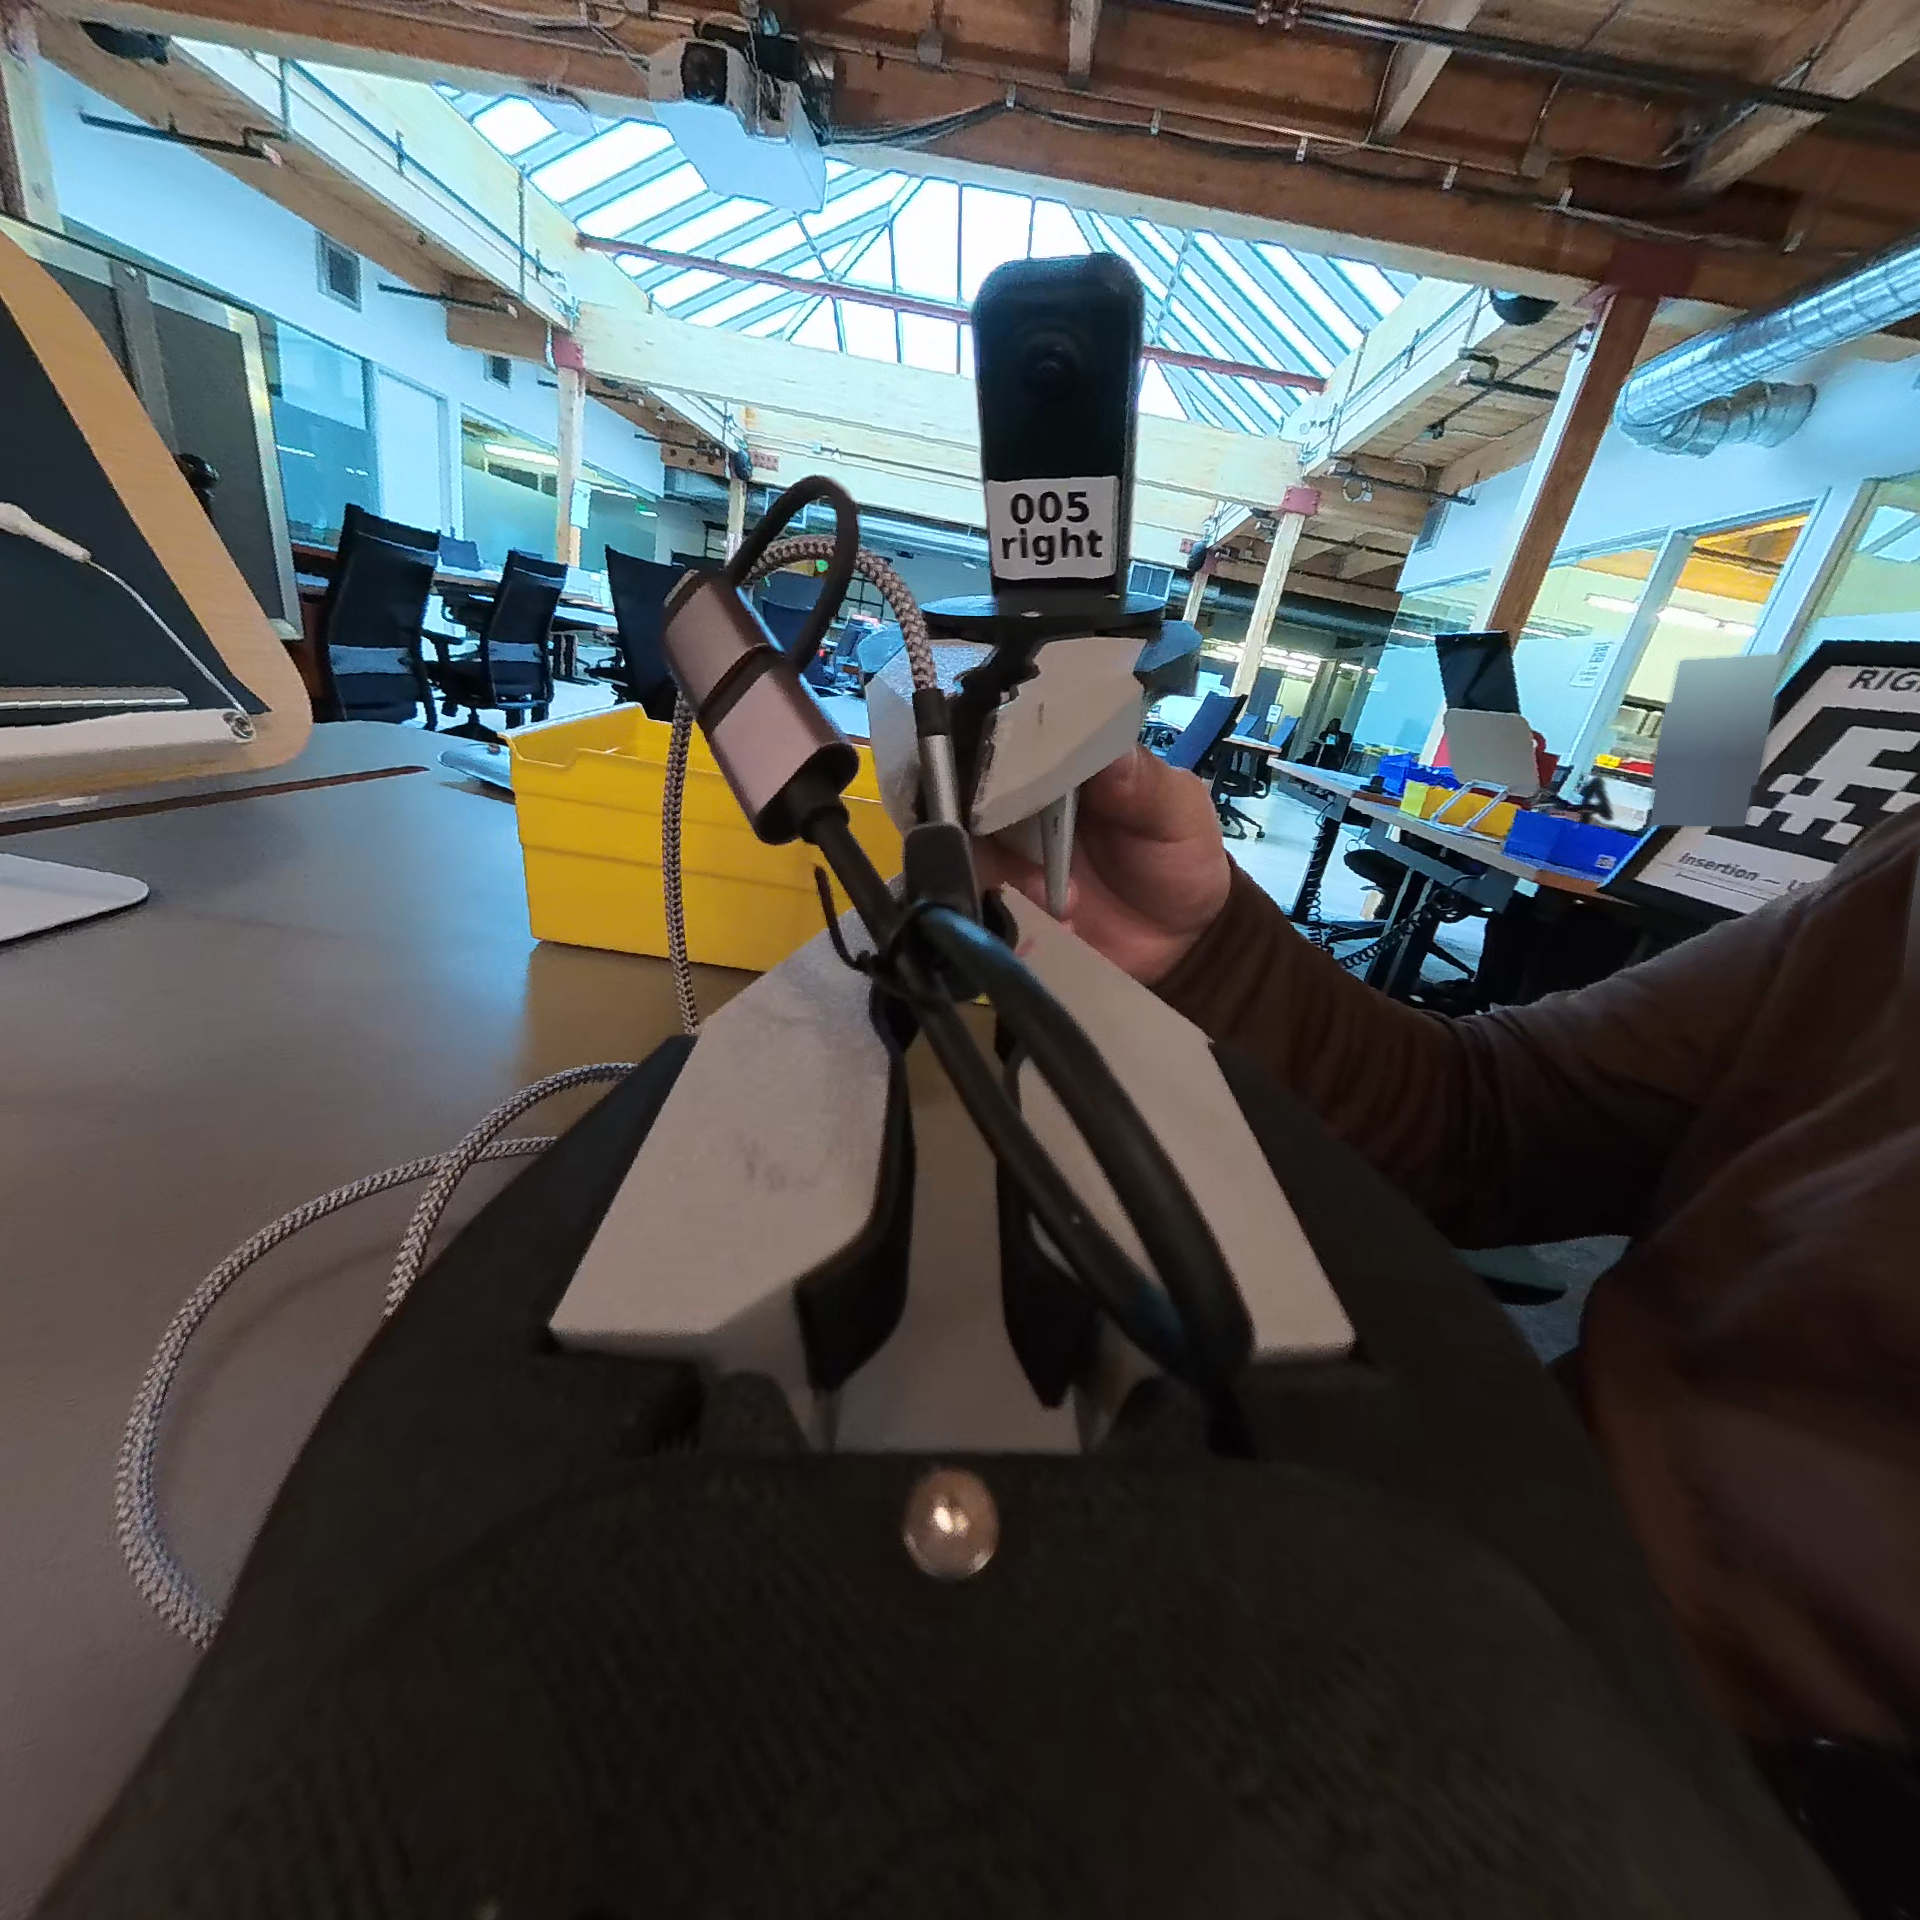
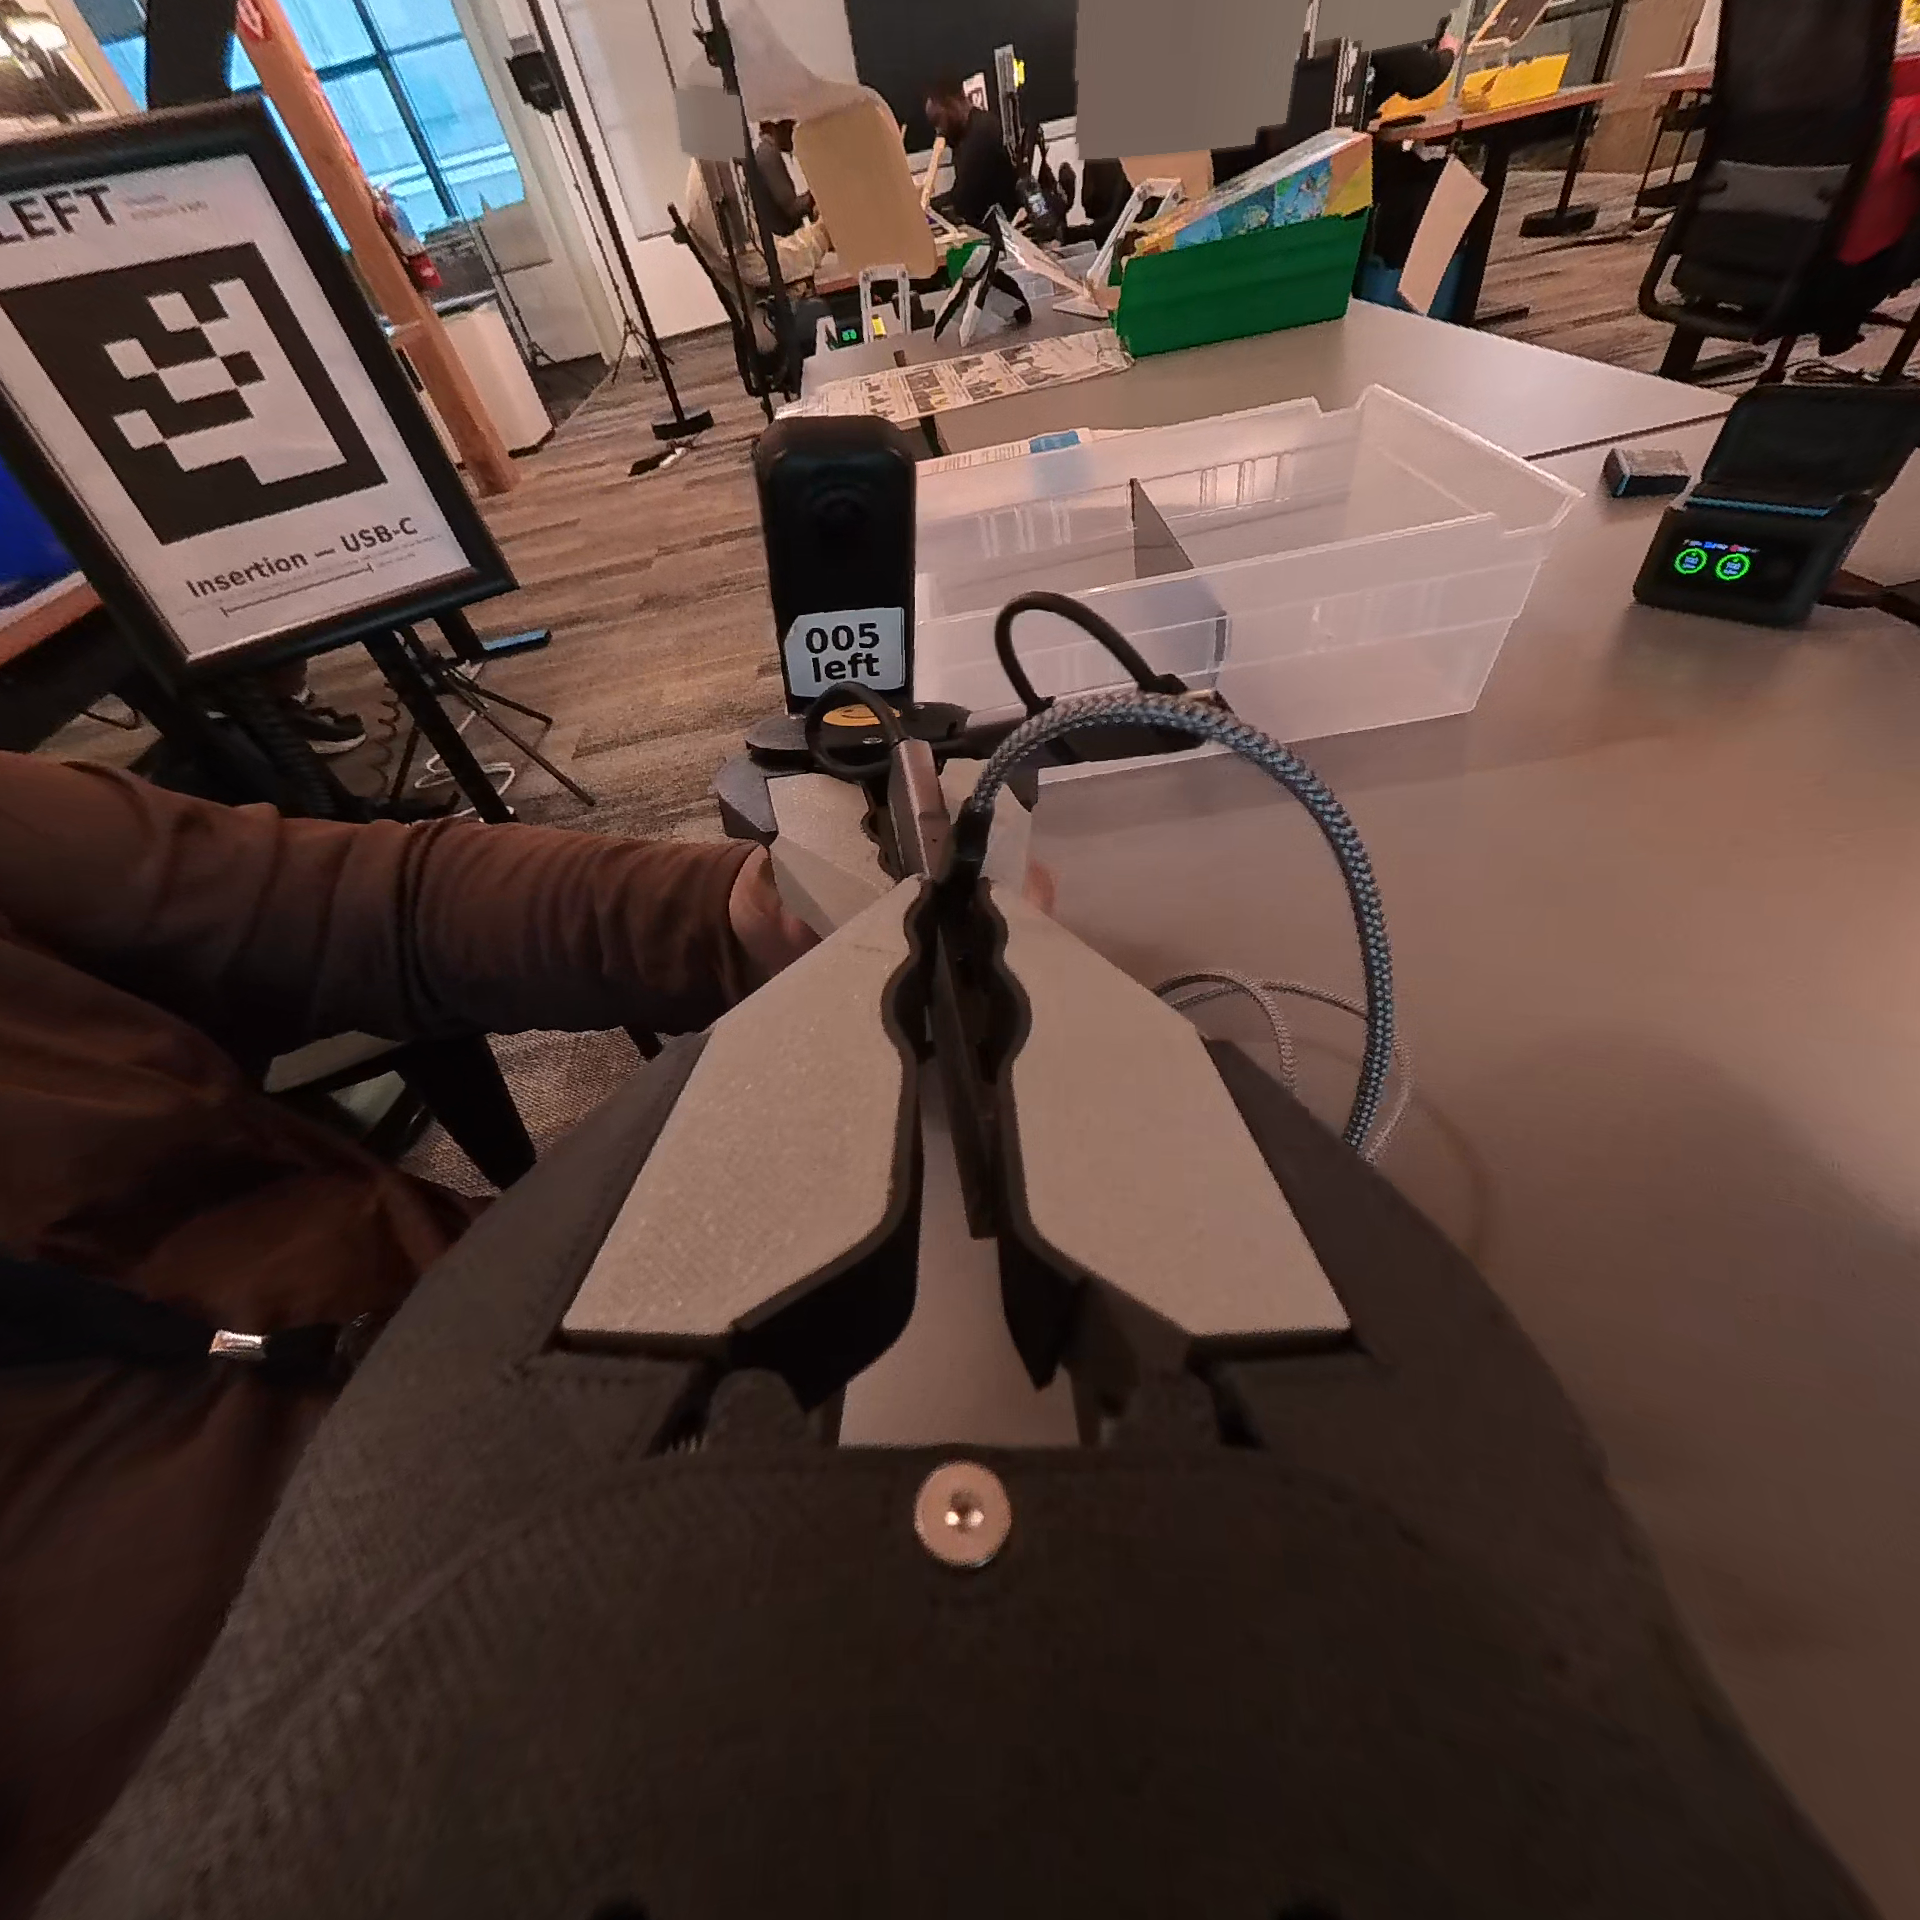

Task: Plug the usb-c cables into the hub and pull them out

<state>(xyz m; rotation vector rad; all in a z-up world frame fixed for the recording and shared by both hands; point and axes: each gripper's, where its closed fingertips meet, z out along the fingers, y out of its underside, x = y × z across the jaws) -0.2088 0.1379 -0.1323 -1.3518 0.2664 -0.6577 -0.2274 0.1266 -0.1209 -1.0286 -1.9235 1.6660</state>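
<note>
The grey metal hub (image 1: 750,717) hangs in the air above the table, tilted up to the left, with its black cable (image 1: 1049,1091) running down between my left gripper's fingers. My left gripper (image 1: 935,935) is shut on that black cable just below the hub. My right gripper (image 2: 951,894) faces it, shut on the plug end of the braided usb-c cable (image 2: 1361,925), which arcs over and down to the table. The two grippers' tips nearly touch. The hub shows edge-on in the right wrist view (image 2: 918,805). I cannot tell whether the plug sits in a port.
A yellow bin (image 1: 623,831) stands behind the hub and a monitor foot (image 1: 52,894) at the left. A clear plastic bin (image 2: 1299,582), a small black device with green lights (image 2: 1745,551) and a framed marker sign (image 2: 208,395) stand nearby. A person's brown sleeve (image 2: 364,935) reaches in. Both grippers' tips are close together, under 4 cm apart.
</note>
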